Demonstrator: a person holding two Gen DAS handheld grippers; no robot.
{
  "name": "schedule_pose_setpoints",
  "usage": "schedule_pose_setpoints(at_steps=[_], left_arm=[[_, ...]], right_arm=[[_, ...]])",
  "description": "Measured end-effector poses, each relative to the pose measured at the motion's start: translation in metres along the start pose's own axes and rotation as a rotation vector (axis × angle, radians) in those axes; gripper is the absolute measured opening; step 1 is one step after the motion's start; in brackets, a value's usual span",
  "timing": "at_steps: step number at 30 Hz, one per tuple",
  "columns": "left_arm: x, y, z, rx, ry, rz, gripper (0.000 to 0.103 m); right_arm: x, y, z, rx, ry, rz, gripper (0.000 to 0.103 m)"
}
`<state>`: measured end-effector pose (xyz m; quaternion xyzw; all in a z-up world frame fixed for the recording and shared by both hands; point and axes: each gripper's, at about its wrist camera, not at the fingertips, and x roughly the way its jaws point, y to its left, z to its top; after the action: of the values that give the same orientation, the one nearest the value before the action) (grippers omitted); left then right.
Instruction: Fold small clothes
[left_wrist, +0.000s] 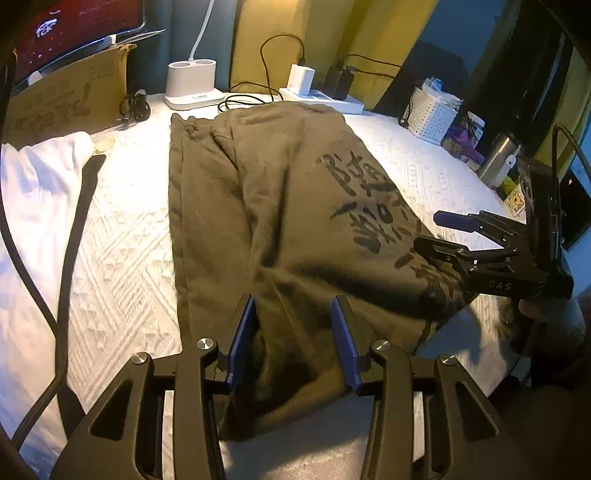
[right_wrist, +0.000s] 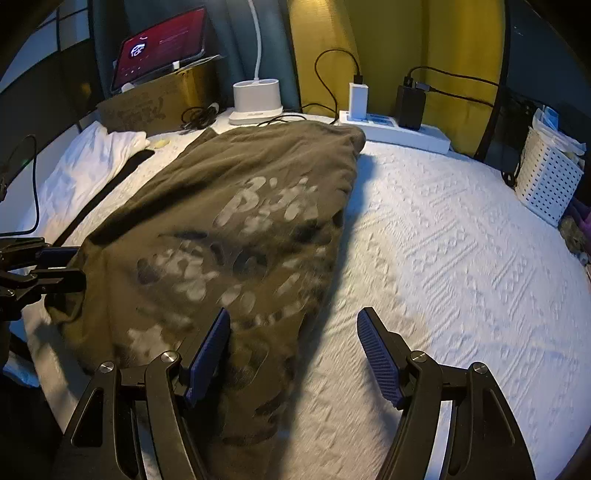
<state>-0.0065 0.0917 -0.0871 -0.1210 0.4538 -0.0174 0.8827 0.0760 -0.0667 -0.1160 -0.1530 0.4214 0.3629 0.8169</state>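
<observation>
Right wrist: olive shirt (right_wrist: 207, 236) lengthwise away.

Garment (left_wrist: 280, 206) on the bedspread (left_wrist: 122, 258), white cloth (left_wrist: 40, 184) to its left, chargers (left_wrist: 192, 85) behind

- A white quilted cover (right_wrist: 461, 236) with a raised geometric pattern spans the worktop.
- Yellow curtains (right_wrist: 399, 40) hang at upper centre, beside darker teal drapes (left_wrist: 177, 29).
- A lit tablet (right_wrist: 160, 44) leans on a cardboard box (right_wrist: 155, 101) at upper left.
- A white charging dock (right_wrist: 256, 99), power strip (right_wrist: 399, 133) and perforated white basket (right_wrist: 548, 177) line the far edge in dim, warm light.
</observation>
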Motion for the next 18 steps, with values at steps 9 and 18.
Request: schedule_pose_setpoints(at_steps=[9, 18], left_arm=[[0.001, -0.010, -0.011, 0.041, -0.014, 0.025, 0.043], [-0.005, -0.015, -0.015, 0.086, -0.035, 0.064, 0.008]], right_arm=[[-0.002, 0.010, -0.015, 0.011, 0.015, -0.006, 0.073], [-0.005, 0.011, -0.021, 0.016, 0.019, -0.014, 0.073]])
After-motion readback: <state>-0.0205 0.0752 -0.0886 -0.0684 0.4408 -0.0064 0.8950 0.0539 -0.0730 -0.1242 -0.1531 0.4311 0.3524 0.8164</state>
